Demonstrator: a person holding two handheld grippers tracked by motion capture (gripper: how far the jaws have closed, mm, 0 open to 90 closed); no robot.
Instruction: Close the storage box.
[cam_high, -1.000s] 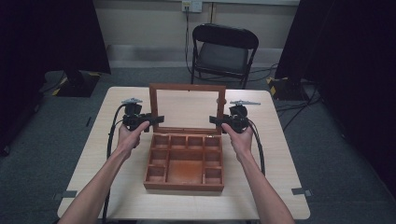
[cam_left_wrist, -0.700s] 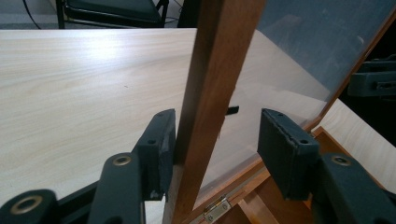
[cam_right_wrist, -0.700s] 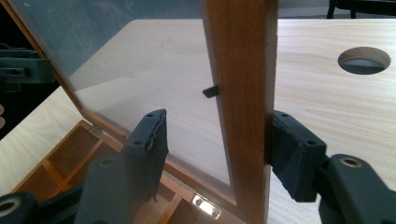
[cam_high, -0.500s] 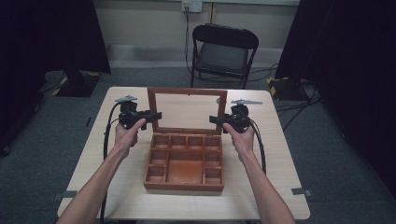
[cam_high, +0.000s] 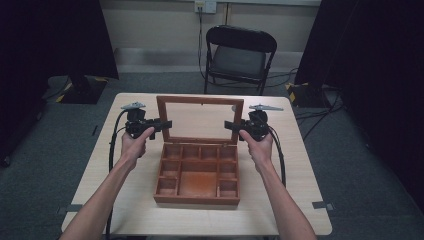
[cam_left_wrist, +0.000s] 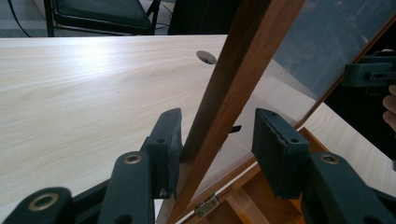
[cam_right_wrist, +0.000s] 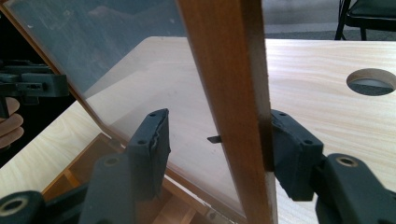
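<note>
The box (cam_high: 198, 175) sits mid-table (cam_high: 295, 200), its glazed lid (cam_high: 200, 121) standing nearly upright. Each gripper straddles one side rail, probably to steady or swing the lid evenly. The left gripper (cam_high: 167, 123) has just been closing. One pad touches the rail and the other is short of it. The right gripper (cam_high: 227, 125), also closing, is spread the same way, so neither pinches yet.
</note>
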